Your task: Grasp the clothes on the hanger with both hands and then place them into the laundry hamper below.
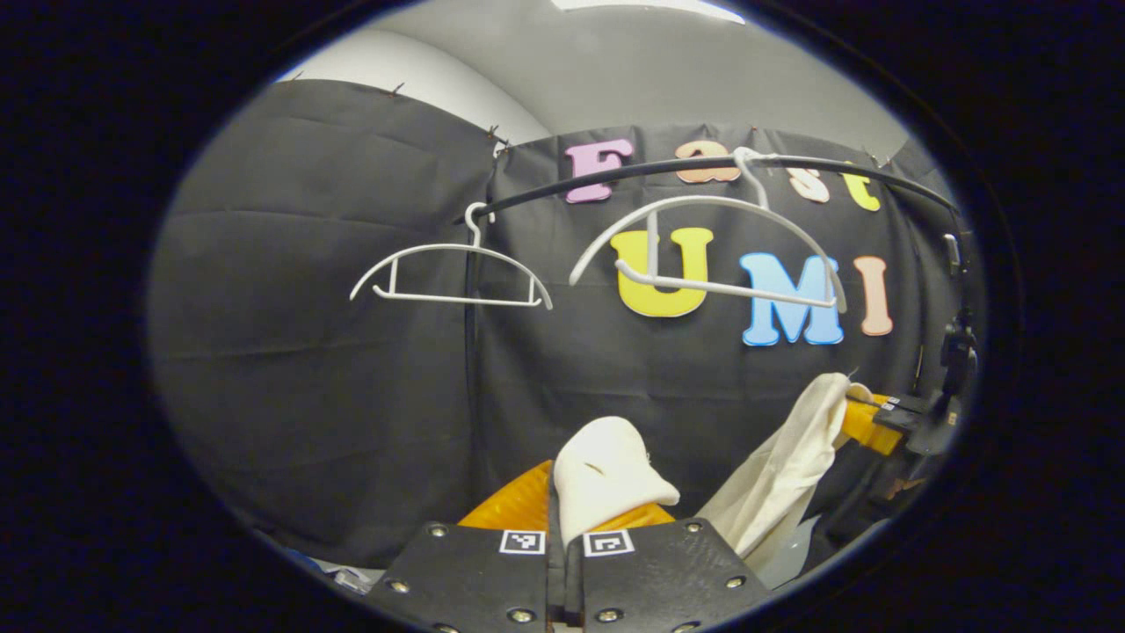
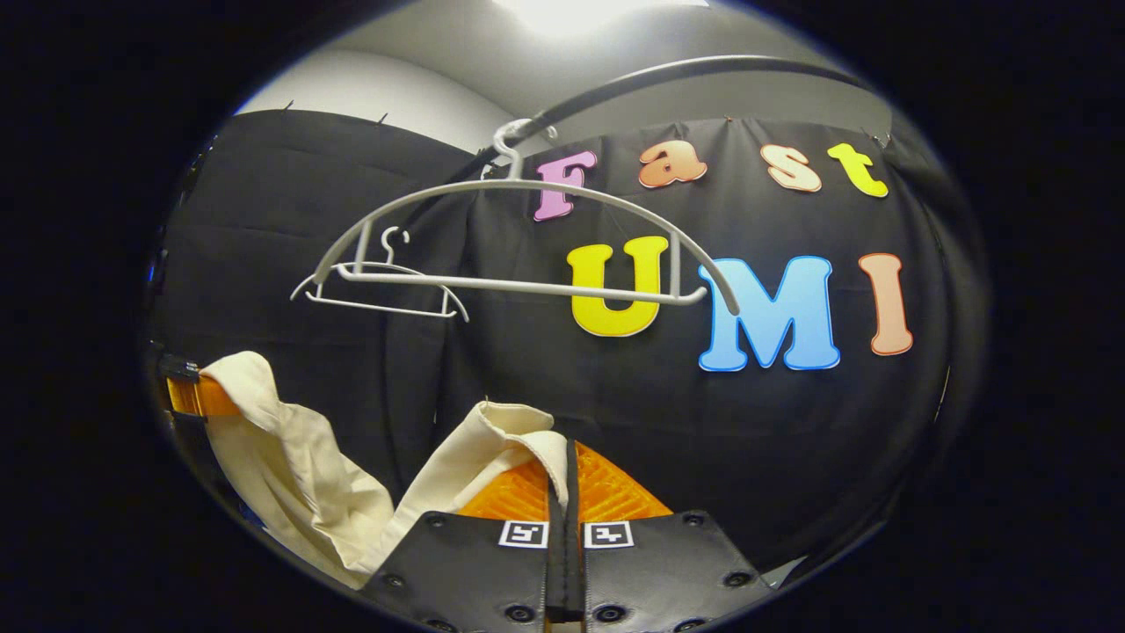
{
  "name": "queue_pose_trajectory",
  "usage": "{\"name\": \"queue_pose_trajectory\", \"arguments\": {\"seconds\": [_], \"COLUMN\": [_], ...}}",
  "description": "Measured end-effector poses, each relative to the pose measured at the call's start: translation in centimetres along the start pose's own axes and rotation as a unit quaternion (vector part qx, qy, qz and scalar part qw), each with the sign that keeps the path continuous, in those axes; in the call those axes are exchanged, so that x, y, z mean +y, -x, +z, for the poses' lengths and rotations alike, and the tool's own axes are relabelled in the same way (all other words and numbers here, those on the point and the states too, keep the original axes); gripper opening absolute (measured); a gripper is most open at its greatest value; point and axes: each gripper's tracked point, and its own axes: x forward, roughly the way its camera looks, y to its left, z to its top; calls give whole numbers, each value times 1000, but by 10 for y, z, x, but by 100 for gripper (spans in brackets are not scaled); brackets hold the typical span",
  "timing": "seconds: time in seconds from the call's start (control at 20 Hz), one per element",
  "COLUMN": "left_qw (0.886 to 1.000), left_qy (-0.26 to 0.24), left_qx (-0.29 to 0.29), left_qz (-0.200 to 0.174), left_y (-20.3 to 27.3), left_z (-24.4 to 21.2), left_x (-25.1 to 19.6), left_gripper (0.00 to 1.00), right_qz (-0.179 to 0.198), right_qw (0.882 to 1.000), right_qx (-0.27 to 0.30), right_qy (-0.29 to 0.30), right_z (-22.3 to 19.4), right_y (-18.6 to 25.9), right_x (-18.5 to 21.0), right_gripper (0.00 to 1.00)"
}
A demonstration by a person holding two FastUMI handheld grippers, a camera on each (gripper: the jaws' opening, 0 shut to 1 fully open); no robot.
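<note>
Garment (image 1: 606,475) is off both hangers (image 1: 453,277), which hang bare on the rail (image 1: 703,167). Left gripper (image 1: 562,527) fingers are closed on one bunched end; right gripper (image 2: 569,492) fingers are closed on the other, cloth slack between. Removal done; lowering into the hamper remains.
</note>
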Motion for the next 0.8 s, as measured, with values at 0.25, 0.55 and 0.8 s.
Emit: {"name": "queue_pose_trajectory", "arguments": {"seconds": [0.25,0.55,0.8], "left_qw": [998,998,998], "left_qy": [-9,7,9], "left_qx": [-11,0,23], "left_qz": [-53,-65,-61], "left_y": [65,113,123], "left_z": [19,-1,-49], "left_x": [-19,-17,-11], "left_gripper": [2,1,2], "right_qz": [52,108,130], "right_qw": [999,994,990], "right_qx": [-13,1,48], "right_qy": [-8,-5,10], "right_z": [27,27,-16], "right_y": [49,102,128], "right_x": [57,118,149], "right_gripper": [1,1,0]}}
